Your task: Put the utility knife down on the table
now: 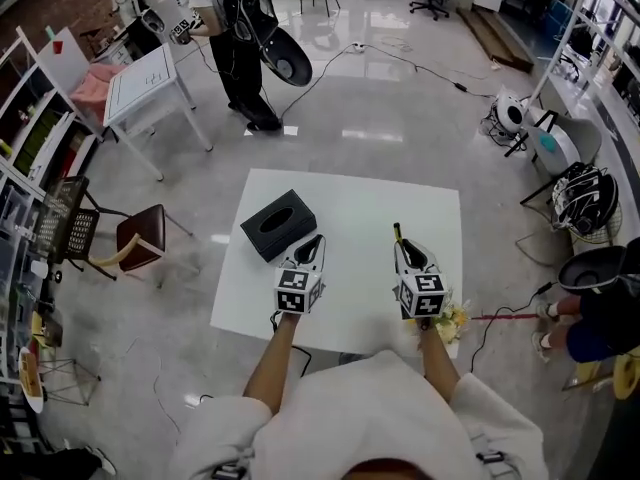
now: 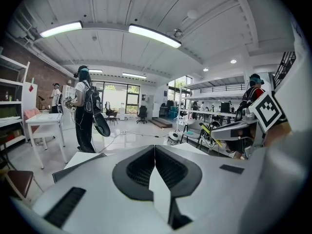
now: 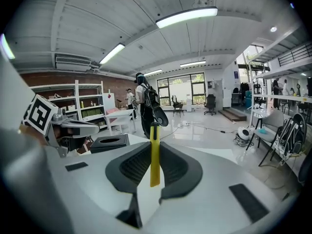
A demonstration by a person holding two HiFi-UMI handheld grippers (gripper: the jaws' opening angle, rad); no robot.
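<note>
Hands held two grippers above a white table in the middle of the head view. The right gripper sat right of the middle. Its two black fingers were pinched narrow on a utility knife. The knife was yellow with a dark tip. It stood on edge between the fingers and stuck out past them, pointing to the top of the picture. It was held by the gripper and was not lying on the table.

The left gripper sat left of the middle. Its fingers were pressed together with nothing between them. Each gripper had a cube with black-and-white square patterns on it.

A black tissue box lay on the table, near the left gripper and to its upper left. In the upper left of the head view, a person with a backpack stood beside a small white table. A brown chair stood left of the big table.
</note>
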